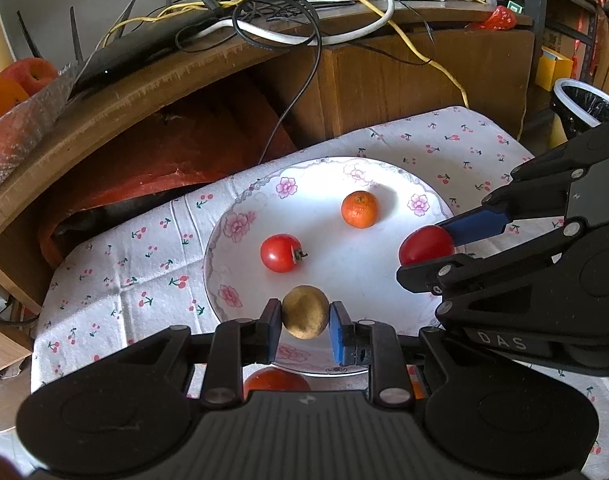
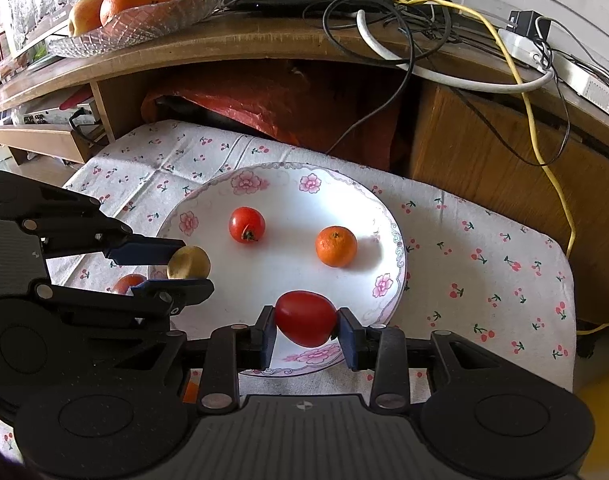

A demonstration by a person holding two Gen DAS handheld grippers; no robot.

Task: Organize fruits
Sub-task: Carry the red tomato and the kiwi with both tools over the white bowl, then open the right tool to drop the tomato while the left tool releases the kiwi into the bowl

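1. While the left tool (image 1: 305, 318) clamps the small tan round fruit (image 1: 305, 312) over the white floral plate (image 1: 240, 264), releasing high could roll it off.
2. The right tool (image 2: 306, 330) pinches a red oval tomato (image 2: 305, 318) at the rim; squeezing risks bruising.

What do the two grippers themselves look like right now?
Both grippers, left gripper and right gripper, are matte black linkage frames with silver rivets and blue pads on the fingers. The right one carries "DAS" lettering. No cables or sleeves are visible.
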